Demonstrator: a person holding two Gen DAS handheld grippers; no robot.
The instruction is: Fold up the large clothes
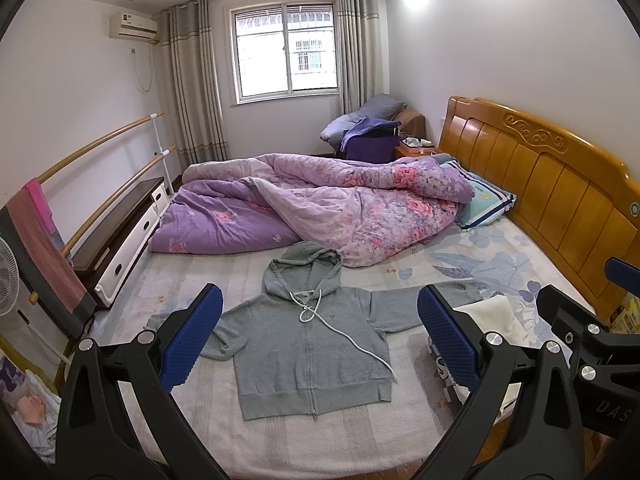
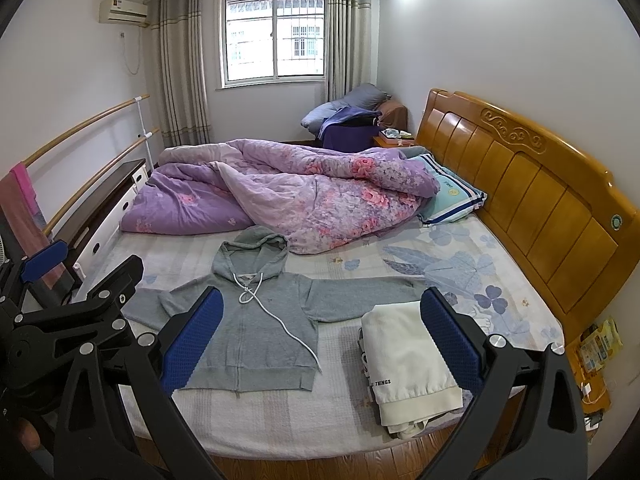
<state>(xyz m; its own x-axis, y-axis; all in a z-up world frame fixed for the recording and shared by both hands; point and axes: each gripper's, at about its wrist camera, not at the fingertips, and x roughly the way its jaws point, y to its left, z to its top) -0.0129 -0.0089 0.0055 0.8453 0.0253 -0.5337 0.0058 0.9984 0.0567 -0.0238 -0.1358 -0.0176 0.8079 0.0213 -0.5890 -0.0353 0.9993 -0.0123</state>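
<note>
Both pairs of blue fingers stand spread wide and grip nothing: the left gripper and the right gripper hover above the near edge of the bed. Beyond them the grey hoodie lies flat, front up, sleeves out, its white drawstring trailing across the chest. A folded cream garment sits just beside it. I judge the loose cord could snag, or a sleeve fold could drag that pile
</note>
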